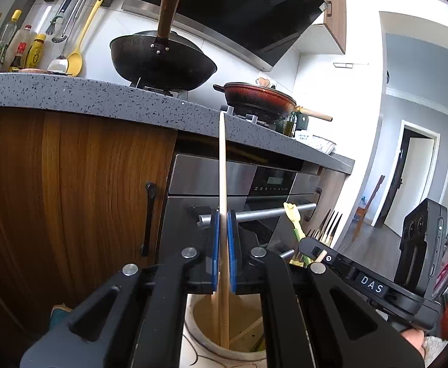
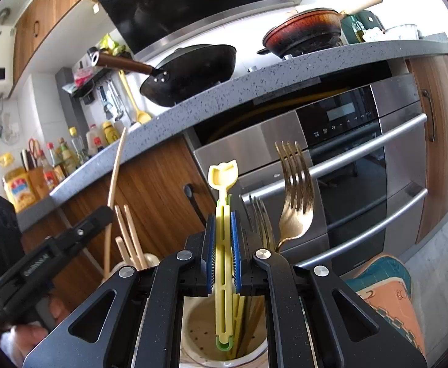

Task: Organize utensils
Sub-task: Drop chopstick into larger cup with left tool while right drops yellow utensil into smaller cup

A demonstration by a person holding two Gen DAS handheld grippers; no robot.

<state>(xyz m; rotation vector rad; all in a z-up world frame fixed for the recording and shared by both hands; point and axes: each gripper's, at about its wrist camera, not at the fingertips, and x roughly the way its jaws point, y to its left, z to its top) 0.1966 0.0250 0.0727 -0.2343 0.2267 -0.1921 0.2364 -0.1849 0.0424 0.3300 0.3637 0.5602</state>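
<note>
Chopstick (image 1: 223, 165) stands upright, pinched in your left gripper (image 1: 223, 245) above the holder (image 1: 199, 331); right gripper (image 2: 223, 245) clamps a yellow utensil (image 2: 223, 202).

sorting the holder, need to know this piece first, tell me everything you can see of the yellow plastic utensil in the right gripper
The yellow plastic utensil is a pale yellow, slotted flat strip with a small tulip-shaped head on top and a green piece at its bottom end. It stands upright, clamped between the blue pads of the right gripper, its lower end inside the cream utensil holder. Gold forks stand just to its right.
</note>
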